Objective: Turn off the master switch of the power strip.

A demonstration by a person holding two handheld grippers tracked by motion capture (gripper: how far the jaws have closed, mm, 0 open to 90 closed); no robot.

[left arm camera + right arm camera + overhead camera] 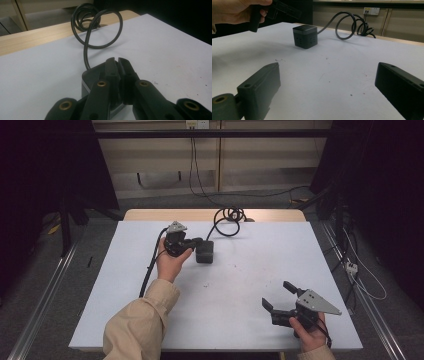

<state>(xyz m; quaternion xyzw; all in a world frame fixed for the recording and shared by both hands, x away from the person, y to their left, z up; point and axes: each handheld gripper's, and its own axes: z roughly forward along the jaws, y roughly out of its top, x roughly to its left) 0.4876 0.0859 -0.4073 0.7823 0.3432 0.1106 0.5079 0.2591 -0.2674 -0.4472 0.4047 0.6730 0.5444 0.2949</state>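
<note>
**Left gripper over the cube, right one waiting wide**

The left gripper (194,241) sits right at the black cube (205,251) — in its own view the jaws are drawn together, only a thin slit between them, tips hanging over the cube's top (96,72). Whether they actually pinch anything there, I cannot tell. The right gripper (278,296) is well apart from all this, jaws spread wide, pointed across the white table (250,270) at the cube (304,36) far ahead of it.

Now the handling: this looks like a rigid socket cube, hard plastic, smooth flat faces — likely a bit slick and with some heft. The thick cord (226,222) leaves the side away from the left gripper and coils beyond; stiff-looking, so it should drag and twist the cube when lifted. Best hold, I'd say: jaws opened across two opposite flat faces, low on the body, not on the cord.
</note>
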